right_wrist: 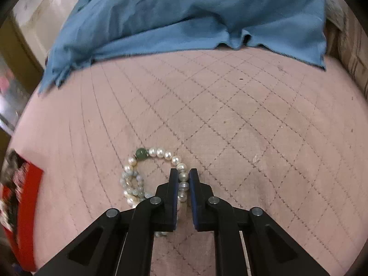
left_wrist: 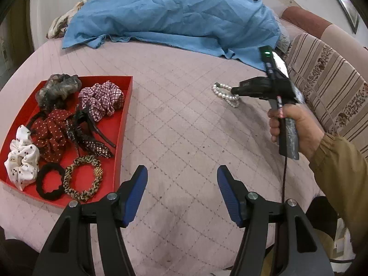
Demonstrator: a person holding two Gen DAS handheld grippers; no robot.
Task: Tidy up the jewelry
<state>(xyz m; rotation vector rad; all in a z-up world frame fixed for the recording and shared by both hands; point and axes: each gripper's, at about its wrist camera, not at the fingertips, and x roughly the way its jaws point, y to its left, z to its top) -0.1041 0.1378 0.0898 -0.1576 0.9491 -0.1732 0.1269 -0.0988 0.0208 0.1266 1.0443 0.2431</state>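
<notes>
A pearl bracelet [right_wrist: 158, 153] with one green bead lies coiled on the pink quilted bedspread [right_wrist: 230, 119]. My right gripper [right_wrist: 183, 172] points down onto it, its jaws shut on one strand with pearls showing in the narrow gap. In the left wrist view the same bracelet [left_wrist: 224, 93] lies at the tip of the right gripper [left_wrist: 234, 90], which a hand [left_wrist: 296, 126] holds. My left gripper [left_wrist: 181, 177] hangs open over bare quilt with nothing between its blue pads. A red tray [left_wrist: 127, 105] at the left holds several scrunchies, hair clips and hair ties.
A crumpled blue cloth [left_wrist: 172, 16] covers the far part of the bed. A striped cushion [left_wrist: 326, 80] stands along the right side. The red tray's corner [right_wrist: 27, 207] shows at the left edge of the right wrist view. A cable hangs from the right gripper's handle.
</notes>
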